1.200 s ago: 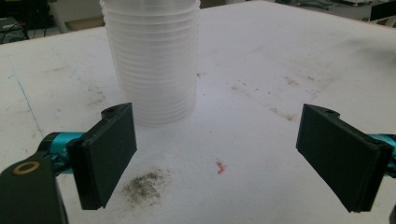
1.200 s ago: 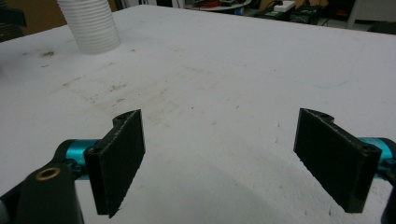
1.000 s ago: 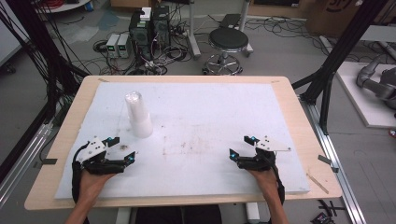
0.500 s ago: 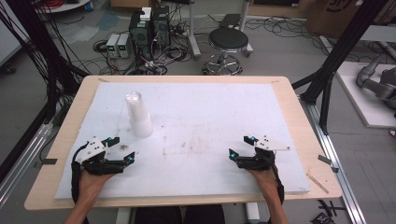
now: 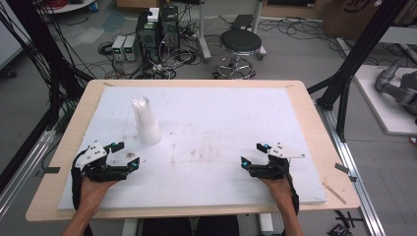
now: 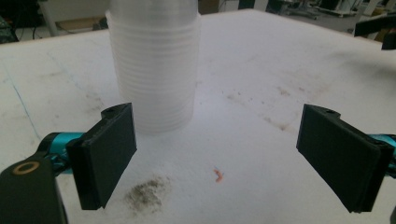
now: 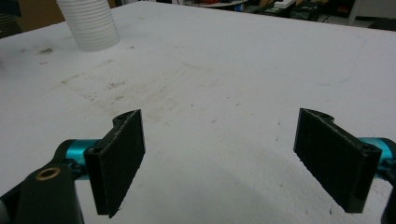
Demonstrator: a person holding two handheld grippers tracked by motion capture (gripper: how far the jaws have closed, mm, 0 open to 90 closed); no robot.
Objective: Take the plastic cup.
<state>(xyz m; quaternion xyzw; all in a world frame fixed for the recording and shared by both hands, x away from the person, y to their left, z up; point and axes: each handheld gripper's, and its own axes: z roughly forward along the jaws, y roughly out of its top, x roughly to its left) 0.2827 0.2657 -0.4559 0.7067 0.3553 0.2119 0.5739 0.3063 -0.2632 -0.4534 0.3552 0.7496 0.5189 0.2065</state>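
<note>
Even, bright overhead light. White foam-covered table top (image 5: pixel 221 123) glares near stack of translucent plastic cups (image 6: pixel 154 65), washed out in left gripper view. Shadows soft, short. High view soft, low detail, slightly grainy. Black flat gripper jaws near lens sharp enough; far background blurred. Mild distortion at edges.

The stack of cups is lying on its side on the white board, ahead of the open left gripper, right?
Not quite: the stack of cups stands upright, as the high view shows. It is on the white board, ahead of the open left gripper.
</note>
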